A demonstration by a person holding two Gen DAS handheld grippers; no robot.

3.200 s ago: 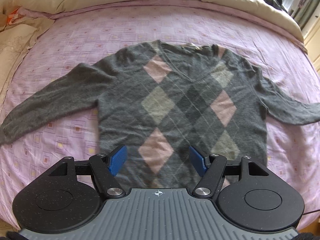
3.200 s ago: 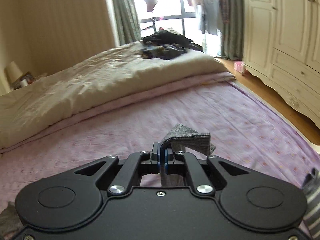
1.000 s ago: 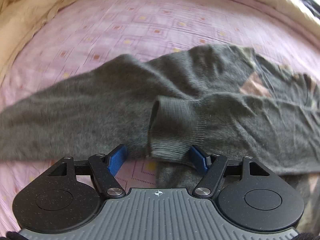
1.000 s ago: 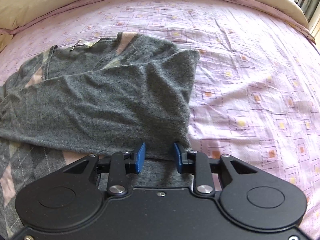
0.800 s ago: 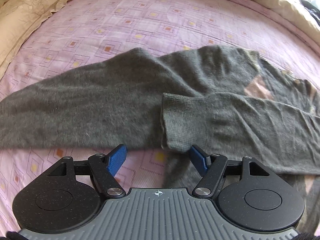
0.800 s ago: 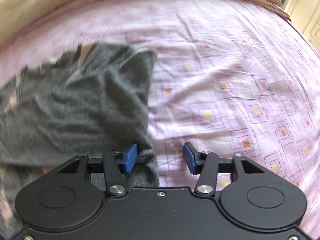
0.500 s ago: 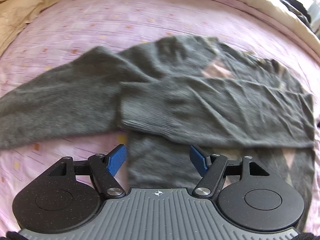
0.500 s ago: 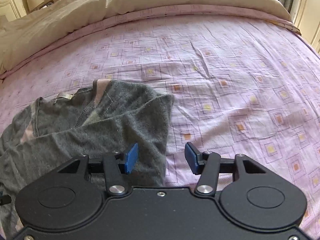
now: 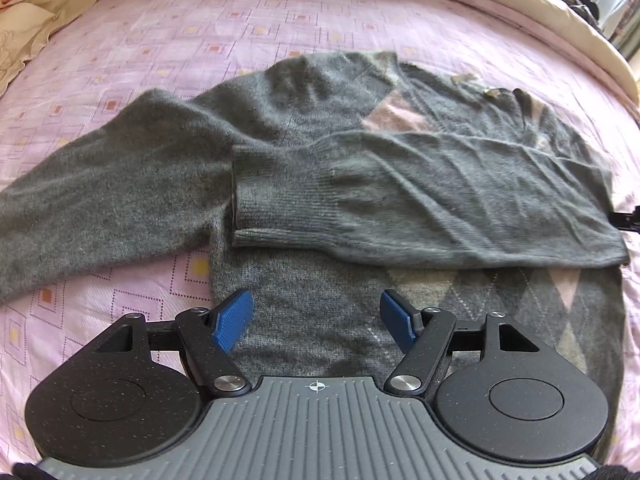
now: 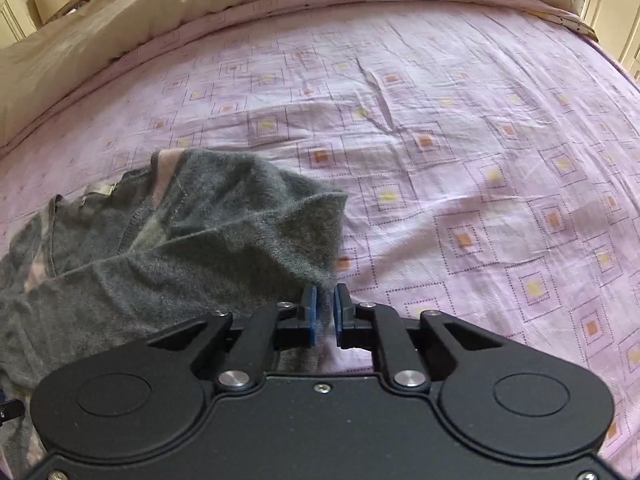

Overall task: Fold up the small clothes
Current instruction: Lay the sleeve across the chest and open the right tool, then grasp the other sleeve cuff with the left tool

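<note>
On the pink patterned bedsheet (image 9: 280,20), the argyle sweater (image 9: 500,300) has one sleeve (image 9: 420,208) folded across. Left gripper (image 9: 316,320) hovers wide open, empty; right gripper (image 10: 325,312), nearly closed, possibly pinches the fold edge at centre frame. Next, fold the outstretched sleeve (image 9: 100,196) flat across.

no legible text, sweater neck label (image 9: 464,79) too blurred to read

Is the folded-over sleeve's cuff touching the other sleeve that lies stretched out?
Touching. The left wrist view shows the cuff lying against the outstretched sleeve with no sheet between them.
</note>
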